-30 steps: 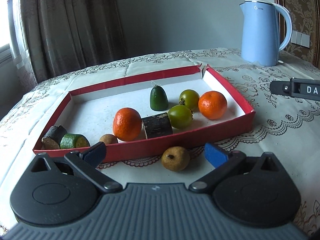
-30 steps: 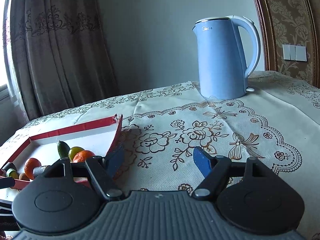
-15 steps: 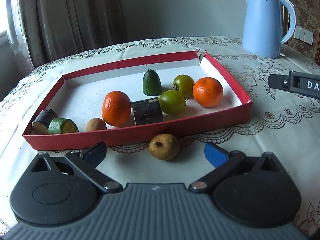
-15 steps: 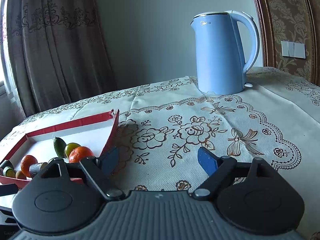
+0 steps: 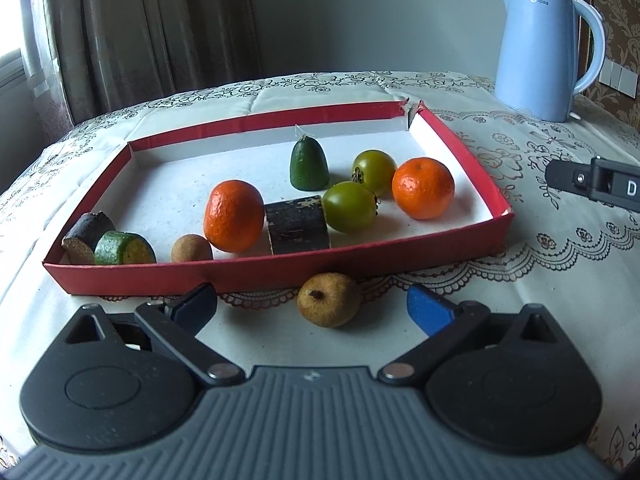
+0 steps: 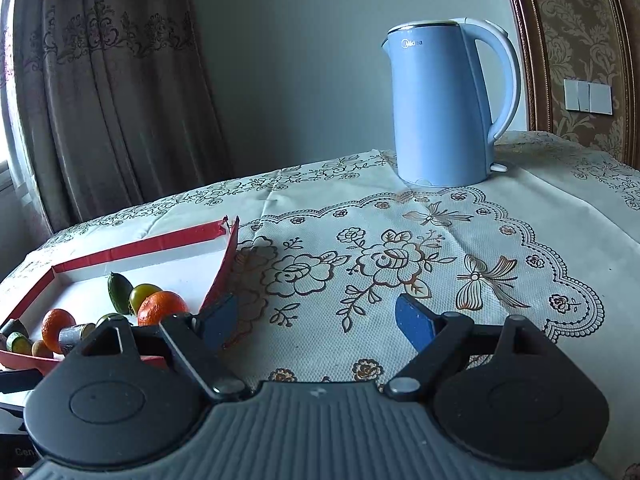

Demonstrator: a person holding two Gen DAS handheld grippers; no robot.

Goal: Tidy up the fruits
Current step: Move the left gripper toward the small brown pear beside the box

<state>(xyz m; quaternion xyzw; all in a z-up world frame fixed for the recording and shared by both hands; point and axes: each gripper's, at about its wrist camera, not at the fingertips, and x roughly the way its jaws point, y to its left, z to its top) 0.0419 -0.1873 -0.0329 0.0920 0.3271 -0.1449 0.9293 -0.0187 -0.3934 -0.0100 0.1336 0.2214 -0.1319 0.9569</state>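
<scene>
A shallow red tray [image 5: 360, 252] with a white floor lies on the tablecloth. It holds two oranges [image 5: 234, 216], two green round fruits [image 5: 349, 207], a dark green fruit [image 5: 309, 165], a dark block [image 5: 298, 226], a small brown fruit [image 5: 191, 249] and two cut pieces at its left corner. A brown pear-like fruit [image 5: 329, 299] lies on the cloth just outside the tray's near wall. My left gripper [image 5: 310, 309] is open, with this fruit between its fingertips. My right gripper [image 6: 316, 322] is open and empty over the cloth, right of the tray [image 6: 216, 284].
A light blue electric kettle [image 5: 538, 52] stands at the back right of the table, also in the right wrist view [image 6: 444, 104]. Part of the right gripper [image 5: 596, 184] shows at the right edge of the left wrist view. Curtains hang behind the table.
My left gripper has risen and tilted down a little, still centred on the brown fruit outside the tray. My right gripper has shifted slightly. No fruit has moved.
</scene>
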